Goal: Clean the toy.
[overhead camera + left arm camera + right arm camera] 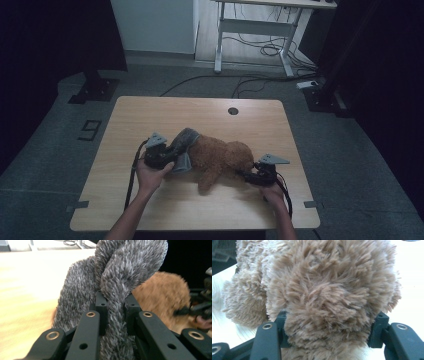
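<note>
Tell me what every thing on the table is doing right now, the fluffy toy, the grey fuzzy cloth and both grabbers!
Brown plush toy: lying on the table, one end gripped.
Grey fuzzy cloth: bunched at the toy's other end, pinched and lifted.
Left gripper: fingers shut on the grey fuzzy cloth.
Right gripper: fingers shut on the brown plush toy.
Table: flat, bearing the toy.

Fluffy brown plush dog [222, 159] lying on its side mid-frame, slightly below centre, with a shaggy grey fabric piece [182, 145] bunched at its left end.
</note>
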`<state>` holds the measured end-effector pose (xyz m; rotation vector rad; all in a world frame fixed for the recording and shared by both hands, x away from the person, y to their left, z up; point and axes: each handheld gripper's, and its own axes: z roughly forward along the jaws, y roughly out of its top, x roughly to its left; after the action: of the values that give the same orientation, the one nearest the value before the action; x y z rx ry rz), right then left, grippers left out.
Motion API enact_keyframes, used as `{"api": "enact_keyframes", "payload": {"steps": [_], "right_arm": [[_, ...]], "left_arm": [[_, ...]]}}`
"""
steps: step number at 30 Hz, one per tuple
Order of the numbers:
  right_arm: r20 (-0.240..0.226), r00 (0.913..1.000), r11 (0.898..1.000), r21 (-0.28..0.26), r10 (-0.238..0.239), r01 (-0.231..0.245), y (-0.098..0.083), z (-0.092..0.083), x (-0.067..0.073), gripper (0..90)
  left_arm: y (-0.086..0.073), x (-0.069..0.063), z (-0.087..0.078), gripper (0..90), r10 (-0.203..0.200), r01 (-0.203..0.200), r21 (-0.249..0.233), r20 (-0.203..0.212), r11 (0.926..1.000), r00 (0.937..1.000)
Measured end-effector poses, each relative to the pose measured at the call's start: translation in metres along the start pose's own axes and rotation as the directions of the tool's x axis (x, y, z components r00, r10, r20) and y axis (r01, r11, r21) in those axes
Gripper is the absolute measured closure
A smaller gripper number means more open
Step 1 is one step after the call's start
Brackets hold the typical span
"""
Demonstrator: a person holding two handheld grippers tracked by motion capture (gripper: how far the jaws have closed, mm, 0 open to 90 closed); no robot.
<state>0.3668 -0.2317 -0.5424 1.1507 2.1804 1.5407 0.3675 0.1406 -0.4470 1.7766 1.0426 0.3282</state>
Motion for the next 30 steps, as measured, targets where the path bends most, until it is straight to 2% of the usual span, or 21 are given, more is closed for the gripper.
{"api": "enact_keyframes", "payload": {"steps": [2, 6, 9, 11, 14, 16, 17, 19, 20, 25, 28, 30], "right_arm": [[0.002, 1.0, 1.0, 0.002, -0.003, 0.003, 0.0, 0.0, 0.0, 39.3], [0.002, 1.0, 1.0, 0.001, 0.003, -0.003, 0.001, 0.0, 0.001, 39.4], [0.002, 1.0, 1.0, -0.002, -0.001, 0.001, 0.002, 0.001, 0.002, 39.4], [0.0, 1.0, 1.0, -0.003, 0.0, 0.0, 0.002, 0.001, 0.001, 39.4], [0.003, 1.0, 1.0, 0.0, -0.003, 0.003, 0.002, 0.0, 0.002, 39.4], [0.003, 1.0, 1.0, 0.002, -0.004, 0.004, 0.001, 0.0, 0.001, 39.4], [0.004, 1.0, 1.0, 0.004, -0.002, 0.002, 0.001, 0.0, 0.001, 39.4], [-0.002, 1.0, 1.0, 0.005, -0.001, 0.001, 0.0, 0.0, -0.001, 39.4], [-0.003, 1.0, 1.0, 0.005, 0.001, -0.001, 0.0, 0.0, -0.001, 39.4], [-0.002, 1.0, 1.0, 0.005, 0.0, 0.0, 0.0, 0.0, -0.001, 39.4], [-0.001, 1.0, 1.0, 0.008, -0.003, 0.003, 0.0, 0.0, -0.001, 39.3], [-0.002, 1.0, 1.0, 0.009, -0.002, 0.002, 0.0, 0.0, -0.002, 39.3]], "left_arm": [[0.006, -0.001, 0.014, 78.0, -0.003, 0.003, 0.037, -0.006, 0.9993, 1.0], [0.002, 0.009, 0.038, 78.0, -0.022, 0.025, 0.093, -0.037, 0.9953, 0.9991], [0.0, 0.018, 0.04, 78.0, -0.069, 0.071, 0.09, -0.019, 0.9934, 0.9974], [-0.001, 0.022, 0.039, 78.1, -0.087, 0.089, 0.089, -0.027, 0.992, 0.9958], [-0.005, 0.031, 0.037, 78.1, -0.106, 0.111, 0.1, -0.059, 0.9888, 0.9926], [-0.011, 0.041, 0.038, 78.1, -0.107, 0.123, 0.14, -0.112, 0.9826, 0.9878], [-0.016, 0.047, 0.04, 78.1, -0.114, 0.133, 0.172, -0.119, 0.976, 0.9864], [-0.026, 0.056, 0.039, 78.0, -0.185, 0.193, 0.145, -0.069, 0.9704, 0.9804], [-0.027, 0.057, 0.038, 78.0, -0.185, 0.194, 0.14, -0.07, 0.9711, 0.9802], [-0.023, 0.054, 0.031, 78.0, -0.132, 0.145, 0.138, -0.094, 0.9799, 0.9867], [-0.017, 0.049, 0.022, 78.0, -0.114, 0.121, 0.105, -0.073, 0.987, 0.9908], [-0.011, 0.041, 0.016, 78.0, -0.098, 0.102, 0.083, -0.047, 0.9913, 0.9941]]}}
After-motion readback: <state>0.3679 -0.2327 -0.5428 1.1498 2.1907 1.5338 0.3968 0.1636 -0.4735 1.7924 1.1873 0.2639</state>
